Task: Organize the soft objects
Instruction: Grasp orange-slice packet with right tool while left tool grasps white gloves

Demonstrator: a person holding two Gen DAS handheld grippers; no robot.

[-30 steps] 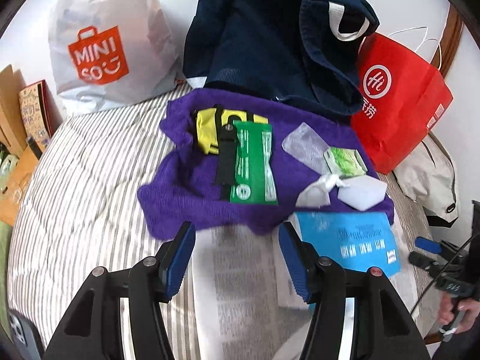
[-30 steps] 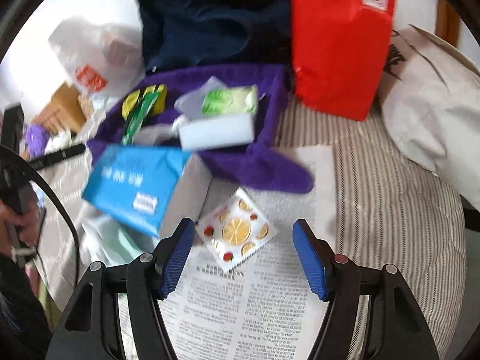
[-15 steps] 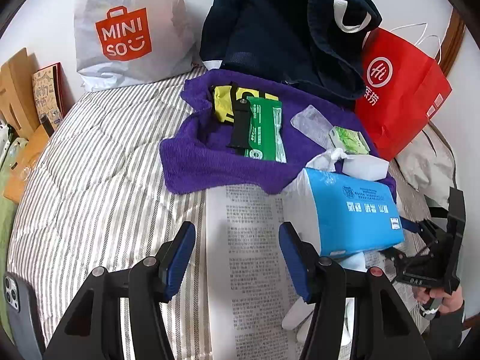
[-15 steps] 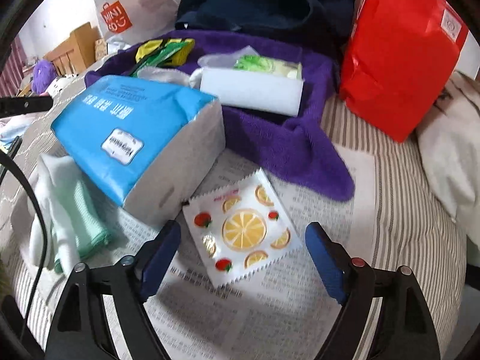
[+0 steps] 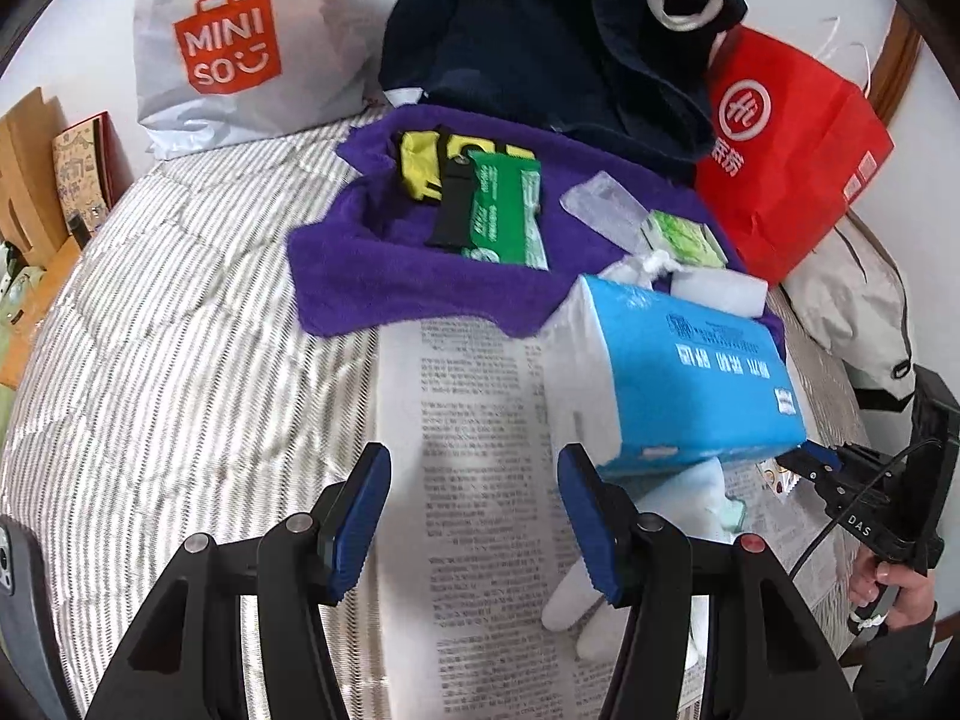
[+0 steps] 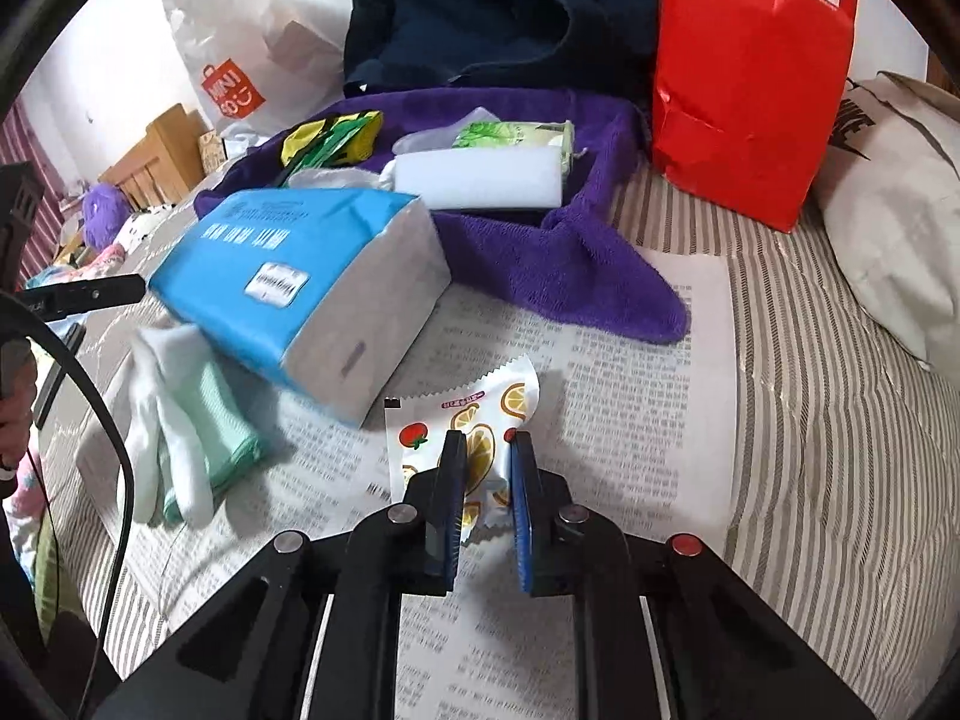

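Bed (image 5: 180, 324) with striped quilt carries everything. Newspaper sheet (image 6: 636, 396) lies flat down the middle, long side running away from the cameras. Purple towel (image 5: 384, 276) is rumpled at the far end of the paper, one corner (image 6: 630, 306) draped onto it. Dark blue jacket (image 5: 540, 48), red paper bag (image 6: 750, 72) and white shopping bag (image 5: 240, 42) stand behind the towel.

Blue tissue pack (image 6: 300, 282) lies tilted on the paper just in front of the towel, long axis slanting from near-right to far-left in the right wrist view, white end face toward the camera. White and mint gloves (image 6: 180, 414) lie flat left of it, fingers pointing toward the camera. On the towel: white sponge block (image 6: 480, 180), green wipes pack (image 5: 504, 216), yellow pouch (image 5: 420, 168).

Fruit-print sachet (image 6: 480, 414) sits on the paper near the tissue pack, lifted and bent, long axis pointing away and up-right. Right hand-held gripper (image 6: 486, 480) has just been closing and now pinches the sachet's near half between its blue pads.

Left hand-held gripper (image 5: 474, 516) hovers over bare newspaper, jaws about half apart, holding nothing; tissue pack just right of its right finger.
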